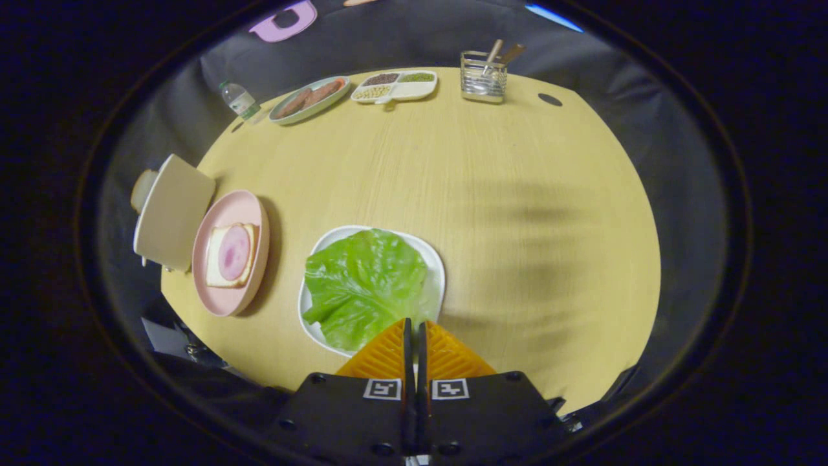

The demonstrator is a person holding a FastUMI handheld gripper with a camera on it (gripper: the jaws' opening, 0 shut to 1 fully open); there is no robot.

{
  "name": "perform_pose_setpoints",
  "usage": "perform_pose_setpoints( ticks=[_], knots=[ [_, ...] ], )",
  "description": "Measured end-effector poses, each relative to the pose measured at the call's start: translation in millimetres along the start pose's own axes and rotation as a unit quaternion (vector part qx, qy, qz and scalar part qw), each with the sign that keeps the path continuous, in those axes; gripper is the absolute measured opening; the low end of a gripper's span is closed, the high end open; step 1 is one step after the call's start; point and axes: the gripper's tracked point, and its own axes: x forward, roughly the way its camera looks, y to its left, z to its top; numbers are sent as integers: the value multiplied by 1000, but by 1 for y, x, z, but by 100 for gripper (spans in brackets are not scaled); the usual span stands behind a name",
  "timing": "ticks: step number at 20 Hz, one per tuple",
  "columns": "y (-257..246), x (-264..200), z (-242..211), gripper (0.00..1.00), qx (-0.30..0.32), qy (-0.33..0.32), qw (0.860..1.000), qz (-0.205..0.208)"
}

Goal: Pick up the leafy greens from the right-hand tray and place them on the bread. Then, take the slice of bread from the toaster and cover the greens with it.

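Right now the claw is sitting with its two fingers pressed together, almost no gap between them, and gripping nothing that can be seen. Its tips are hovering at the near edge of the lettuce, which is lying flat on the white tray just ahead of the fingers; whether the tips are touching the leaf cannot be told. To the left, on the pink plate, the bread is waiting with a round slice of ham on top. Just left of that plate the toaster is standing at the desk's left edge, its slice not clearly visible. Far across the desk are lying a bottle, a dish of sausages, a divided dish of grains and a wire holder with utensils.

By my reading the first step is only beginning: the leaf is not yet taken. Next the fingers are needing to part, drop around the leaf's near rim, and pinch it gently before carrying it left to the bread.
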Motion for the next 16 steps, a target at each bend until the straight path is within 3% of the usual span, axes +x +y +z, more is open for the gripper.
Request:
perform_pose_setpoints(
  ticks=[3, 8, 12, 16],
  knots=[
    [5, -5, 3, 4, -40, -8, 999, -13],
    [22, -23, 12, 4, -43, -14, 999, 1],
    [47, -51, 29, 4, -36, -23, 999, 32],
    [90, -86, 46, 4, -25, -22, 995, 92]
  ],
)
